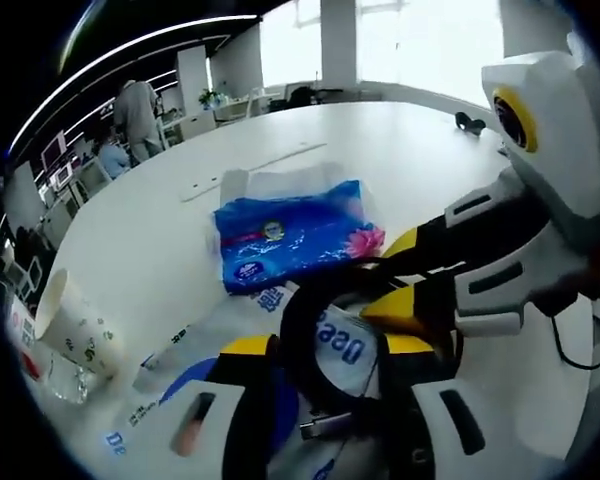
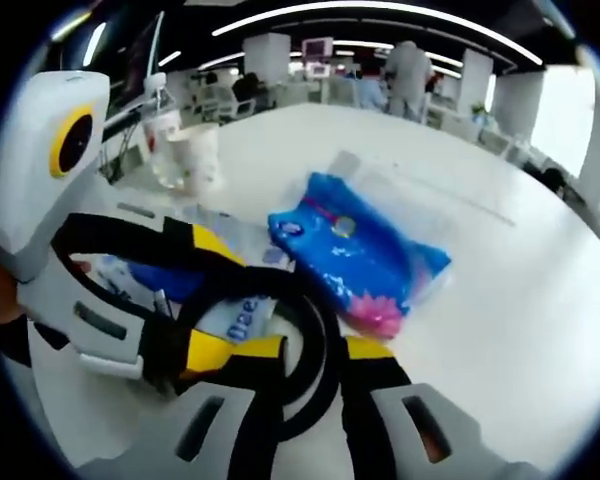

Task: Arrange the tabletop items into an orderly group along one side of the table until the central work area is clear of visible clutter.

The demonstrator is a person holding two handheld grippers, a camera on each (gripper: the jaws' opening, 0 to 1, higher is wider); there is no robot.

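Both my grippers pinch the black cable loop at lower centre. Next I carry it toward the blue tissue pack.

This is an open-plan office. A large white table with a rounded edge stretches far into the room, the kind used for meetings. Beyond it, in the left gripper view, stand rows of desks with a potted plant on one, and a person stands among them at the far left. Tall bright windows line the far wall between white square columns. Long strip lights curve across the dark ceiling, and more people stand by far desks in the right gripper view.
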